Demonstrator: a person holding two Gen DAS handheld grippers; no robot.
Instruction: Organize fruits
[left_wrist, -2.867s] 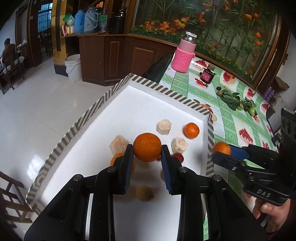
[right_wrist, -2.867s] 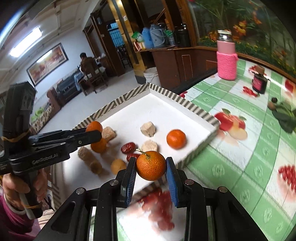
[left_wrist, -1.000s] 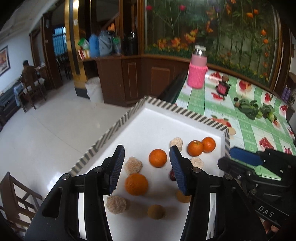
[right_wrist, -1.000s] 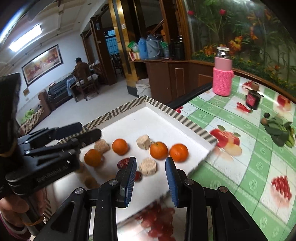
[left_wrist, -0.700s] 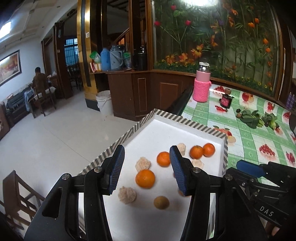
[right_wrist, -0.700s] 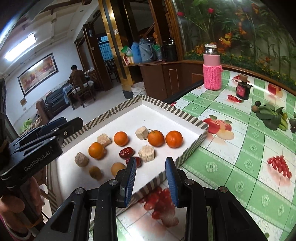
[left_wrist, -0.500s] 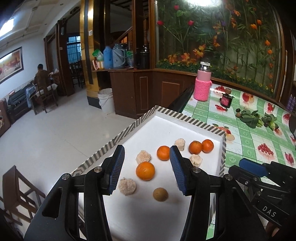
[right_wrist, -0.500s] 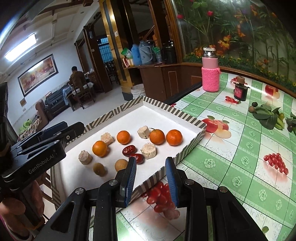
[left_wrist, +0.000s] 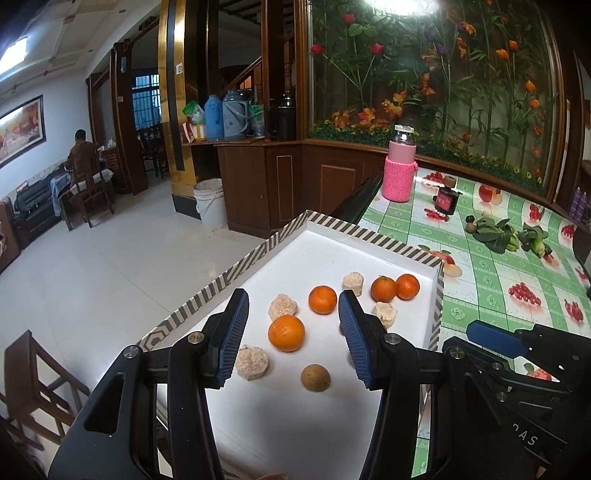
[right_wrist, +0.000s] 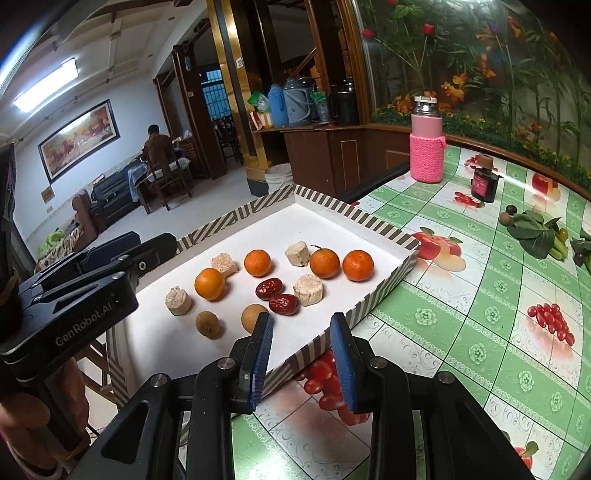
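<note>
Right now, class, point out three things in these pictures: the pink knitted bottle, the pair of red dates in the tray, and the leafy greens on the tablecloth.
pink knitted bottle (right_wrist: 426, 159): right wrist view, on its knitted sleeve.
red dates (right_wrist: 269, 289): right wrist view, on the upper date's wrinkled skin.
leafy greens (left_wrist: 493, 232): left wrist view, on a dark leaf.

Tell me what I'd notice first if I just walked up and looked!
Probably the four bright oranges sitting in the white tray with the striped rim, mixed in with pale crumbly cakes and two shiny red dates. Next, the fuzzy pink bottle standing at the far end of the green fruit-patterned tablecloth. Up close, the left gripper and right gripper both hang open, holding nothing.
</note>
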